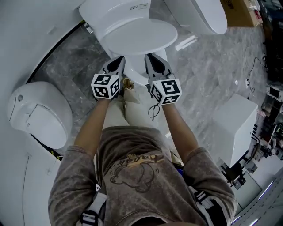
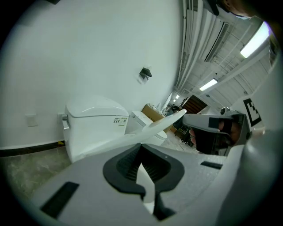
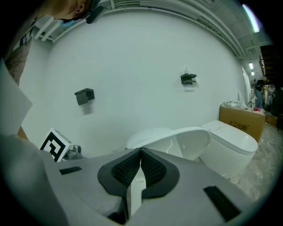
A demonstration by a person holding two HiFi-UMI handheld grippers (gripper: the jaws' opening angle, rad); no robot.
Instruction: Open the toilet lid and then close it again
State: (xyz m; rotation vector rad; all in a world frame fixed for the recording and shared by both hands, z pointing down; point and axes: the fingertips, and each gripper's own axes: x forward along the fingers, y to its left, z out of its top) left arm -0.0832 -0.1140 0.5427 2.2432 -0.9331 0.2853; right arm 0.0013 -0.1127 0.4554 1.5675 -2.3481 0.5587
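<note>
The white toilet stands ahead of me, its oval lid tilted partway up off the bowl. My left gripper and right gripper sit side by side at the lid's front edge, their tips tucked just under its rim. In the left gripper view the lid slants up to the right above the shut jaws of the left gripper, with the tank behind. In the right gripper view the lid rises beyond the shut right gripper. Nothing shows between either pair of jaws.
A second toilet stands at my left and a third at the far right, beside a cardboard box. A white cabinet is at the right. Two black wall brackets hang on the wall. The floor is grey marble.
</note>
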